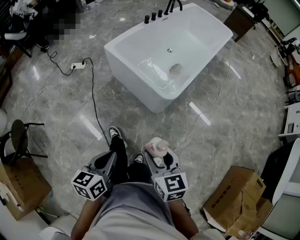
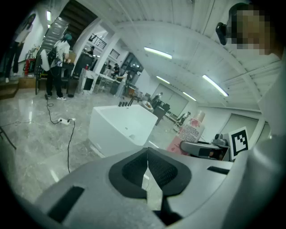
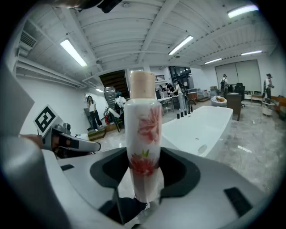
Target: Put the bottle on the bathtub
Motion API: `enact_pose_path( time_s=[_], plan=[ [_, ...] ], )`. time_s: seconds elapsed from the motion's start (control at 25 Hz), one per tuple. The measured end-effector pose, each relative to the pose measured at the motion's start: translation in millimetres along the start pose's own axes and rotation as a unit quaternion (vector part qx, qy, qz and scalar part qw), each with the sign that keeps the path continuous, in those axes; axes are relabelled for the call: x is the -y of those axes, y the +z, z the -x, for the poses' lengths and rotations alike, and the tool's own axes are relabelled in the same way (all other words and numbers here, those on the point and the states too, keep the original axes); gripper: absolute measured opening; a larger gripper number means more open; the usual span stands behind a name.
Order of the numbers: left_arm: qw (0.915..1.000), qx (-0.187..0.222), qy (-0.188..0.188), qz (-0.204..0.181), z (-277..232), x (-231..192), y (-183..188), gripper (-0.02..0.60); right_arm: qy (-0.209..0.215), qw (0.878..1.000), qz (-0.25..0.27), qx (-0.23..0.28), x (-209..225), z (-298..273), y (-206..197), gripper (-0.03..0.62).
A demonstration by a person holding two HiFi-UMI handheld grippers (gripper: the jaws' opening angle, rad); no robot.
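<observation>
A white bottle (image 3: 143,143) with red flowers and a pale cap stands upright between the jaws of my right gripper (image 3: 144,172), which is shut on it. From the head view the bottle (image 1: 156,148) shows at the tip of the right gripper (image 1: 158,157), close to the person's body. My left gripper (image 2: 147,172) has its pads pressed together with nothing between them; in the head view the left gripper (image 1: 104,164) is beside the right one. The white bathtub (image 1: 168,51) stands some way ahead on the marble floor, with black taps (image 1: 159,14) on its far rim.
A black cable (image 1: 93,103) and a power strip (image 1: 77,66) lie on the floor left of the tub. A cardboard box (image 1: 239,197) sits at lower right, another box (image 1: 21,185) and a black chair (image 1: 18,138) at left. People stand far off.
</observation>
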State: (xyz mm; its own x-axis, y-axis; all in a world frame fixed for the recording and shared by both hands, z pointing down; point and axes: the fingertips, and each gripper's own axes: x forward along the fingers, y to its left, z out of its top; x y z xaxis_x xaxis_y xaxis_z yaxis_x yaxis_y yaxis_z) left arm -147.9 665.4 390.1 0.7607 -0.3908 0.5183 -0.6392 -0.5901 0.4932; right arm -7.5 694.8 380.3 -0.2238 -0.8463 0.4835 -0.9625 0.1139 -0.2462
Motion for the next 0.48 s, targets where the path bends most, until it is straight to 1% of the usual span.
enact_pose_path(
  time_s=[0.24, 0.48],
  plan=[
    [0.9999, 0.003, -0.009, -0.006, -30, -14, 29, 0.009, -0.005, 1.0, 0.0, -0.001, 20, -29, 17, 0.213],
    [0.9997, 0.014, -0.016, -0.014, -54, -42, 75, 0.009, -0.012, 1.0, -0.004, 0.0, 35, -65, 45, 0.213]
  ],
)
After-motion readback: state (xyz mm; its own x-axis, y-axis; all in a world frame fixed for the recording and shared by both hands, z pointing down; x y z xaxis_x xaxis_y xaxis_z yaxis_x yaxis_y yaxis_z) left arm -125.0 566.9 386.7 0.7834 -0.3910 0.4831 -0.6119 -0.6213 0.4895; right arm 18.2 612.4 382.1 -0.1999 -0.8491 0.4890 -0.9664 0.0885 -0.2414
